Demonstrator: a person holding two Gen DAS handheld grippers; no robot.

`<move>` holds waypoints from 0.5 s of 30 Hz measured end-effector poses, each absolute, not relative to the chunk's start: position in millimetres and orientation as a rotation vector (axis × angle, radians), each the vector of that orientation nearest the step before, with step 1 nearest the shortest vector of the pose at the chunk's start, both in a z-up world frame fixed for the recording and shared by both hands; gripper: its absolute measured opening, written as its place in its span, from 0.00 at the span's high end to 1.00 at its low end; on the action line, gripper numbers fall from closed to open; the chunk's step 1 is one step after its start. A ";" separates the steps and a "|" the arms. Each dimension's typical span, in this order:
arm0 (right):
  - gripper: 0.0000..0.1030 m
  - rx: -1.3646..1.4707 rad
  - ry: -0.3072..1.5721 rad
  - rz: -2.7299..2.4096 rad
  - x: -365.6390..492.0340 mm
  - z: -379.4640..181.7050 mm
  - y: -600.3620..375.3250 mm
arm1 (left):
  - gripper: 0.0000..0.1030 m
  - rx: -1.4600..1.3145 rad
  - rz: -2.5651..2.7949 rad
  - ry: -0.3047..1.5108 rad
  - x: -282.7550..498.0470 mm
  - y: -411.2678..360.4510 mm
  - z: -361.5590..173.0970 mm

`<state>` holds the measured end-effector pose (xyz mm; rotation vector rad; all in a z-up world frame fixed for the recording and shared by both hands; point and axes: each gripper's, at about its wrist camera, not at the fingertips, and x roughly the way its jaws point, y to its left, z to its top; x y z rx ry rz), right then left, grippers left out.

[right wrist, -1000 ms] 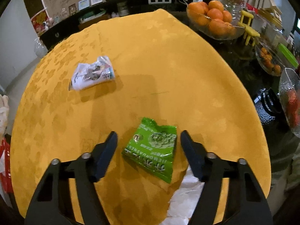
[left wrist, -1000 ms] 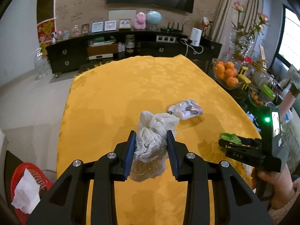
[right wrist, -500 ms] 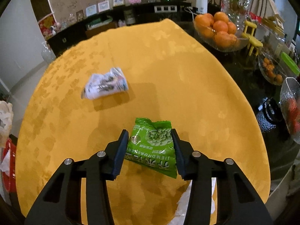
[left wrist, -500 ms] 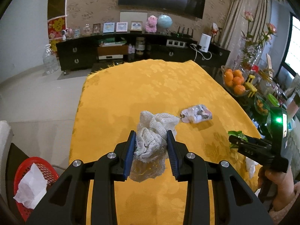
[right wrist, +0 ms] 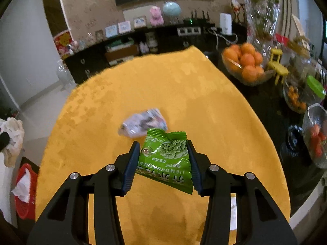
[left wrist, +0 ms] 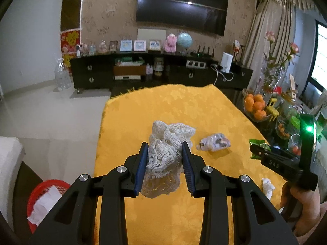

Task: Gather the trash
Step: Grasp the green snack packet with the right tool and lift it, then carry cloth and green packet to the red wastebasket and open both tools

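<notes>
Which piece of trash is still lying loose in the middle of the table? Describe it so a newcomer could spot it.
Find the yellow tablecloth. Near its middle lies a crumpled clear wrapper with dark print, just beyond the green snack bag. Unlike that bag and the white net, no gripper holds it.

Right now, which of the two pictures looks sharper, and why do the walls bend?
Left wrist view: crisp, the white mesh rag and silver wrapper sharply drawn. Right wrist view: the same silver wrapper and the shelf are smeared by motion blur, while the green snack packet stays readable. Both views: fisheye lenses curve the walls, with dark corners.
</notes>
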<state>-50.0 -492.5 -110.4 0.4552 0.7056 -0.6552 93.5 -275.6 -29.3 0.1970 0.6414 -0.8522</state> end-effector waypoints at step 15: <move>0.57 0.275 0.581 -0.494 0.9 -23.0 -439.1 | 0.69 0.166 -0.749 0.514 105.7 -211.6 15.6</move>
